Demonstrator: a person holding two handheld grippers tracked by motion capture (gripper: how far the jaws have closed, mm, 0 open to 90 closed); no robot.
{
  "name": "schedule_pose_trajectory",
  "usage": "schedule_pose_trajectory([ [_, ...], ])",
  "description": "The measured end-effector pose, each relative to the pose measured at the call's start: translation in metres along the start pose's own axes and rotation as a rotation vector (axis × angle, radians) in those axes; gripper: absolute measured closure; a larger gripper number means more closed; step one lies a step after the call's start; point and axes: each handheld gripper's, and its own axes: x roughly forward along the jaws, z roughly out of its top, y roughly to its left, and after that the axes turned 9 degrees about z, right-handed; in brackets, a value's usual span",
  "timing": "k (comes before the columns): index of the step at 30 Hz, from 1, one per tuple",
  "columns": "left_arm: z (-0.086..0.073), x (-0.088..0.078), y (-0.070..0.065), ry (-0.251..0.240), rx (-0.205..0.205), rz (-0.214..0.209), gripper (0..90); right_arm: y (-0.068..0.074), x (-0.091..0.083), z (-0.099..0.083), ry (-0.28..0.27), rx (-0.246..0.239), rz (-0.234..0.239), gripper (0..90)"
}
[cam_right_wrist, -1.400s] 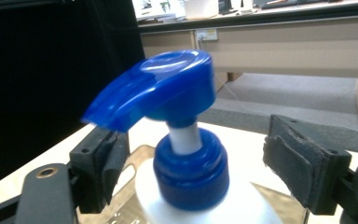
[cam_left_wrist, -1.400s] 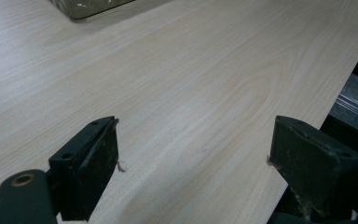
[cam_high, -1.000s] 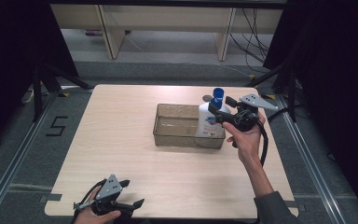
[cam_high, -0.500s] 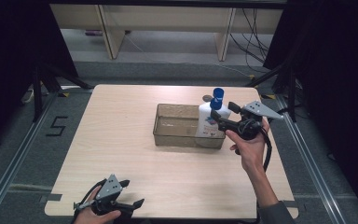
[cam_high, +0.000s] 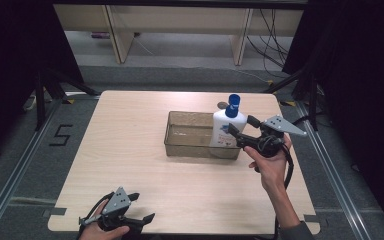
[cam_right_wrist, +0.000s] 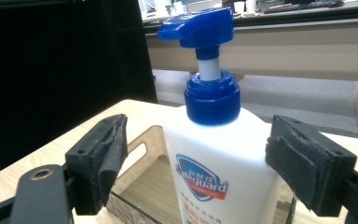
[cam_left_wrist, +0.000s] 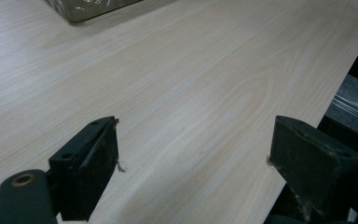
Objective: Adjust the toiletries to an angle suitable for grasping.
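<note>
A white pump bottle with a blue cap stands upright in the right end of a clear rectangular bin at mid-table. My right gripper is open just to the bottle's right, held level in a hand. In the right gripper view the bottle stands between the jaws, with a gap on each side and neither pad touching it. The bin's rim shows behind it. My left gripper rests open at the table's front left edge, with nothing in it. Bare wood lies between its jaws.
A small round grey thing lies on the table behind the bottle. The bin's corner shows far off in the left gripper view. Metal rails run on the floor on both sides of the light wooden table. Shelf legs stand beyond it.
My right gripper has drawn back to the right and toward the person, off the bottle, which stays upright in the bin. The left gripper has not moved.
</note>
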Motion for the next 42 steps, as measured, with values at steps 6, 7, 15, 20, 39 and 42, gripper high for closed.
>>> schedule_pose_trajectory([
  [6, 0.000, 0.000, -0.001, -0.009, -0.004, 0.004, 14.9, 0.001, -0.004, -0.002, 0.005, -0.006, -0.012, 20.7],
  [7, 0.000, 0.000, -0.001, -0.009, -0.005, 0.009, 14.9, 0.001, -0.004, -0.003, 0.000, -0.009, -0.006, 20.8],
  [15, 0.000, 0.001, -0.001, -0.013, -0.005, 0.001, 14.9, 0.002, -0.008, -0.007, 0.009, -0.003, -0.003, 20.8],
  [20, 0.000, 0.001, -0.001, -0.013, -0.006, 0.002, 14.9, 0.005, -0.010, -0.010, 0.028, 0.001, 0.002, 20.8],
  [39, 0.000, 0.000, -0.001, -0.007, -0.005, 0.012, 14.9, 0.016, -0.015, -0.021, 0.039, -0.014, 0.021, 20.8],
  [42, 0.001, 0.000, 0.000, -0.008, -0.006, 0.008, 14.9, 0.019, -0.017, -0.025, 0.059, 0.001, 0.029, 20.8],
])
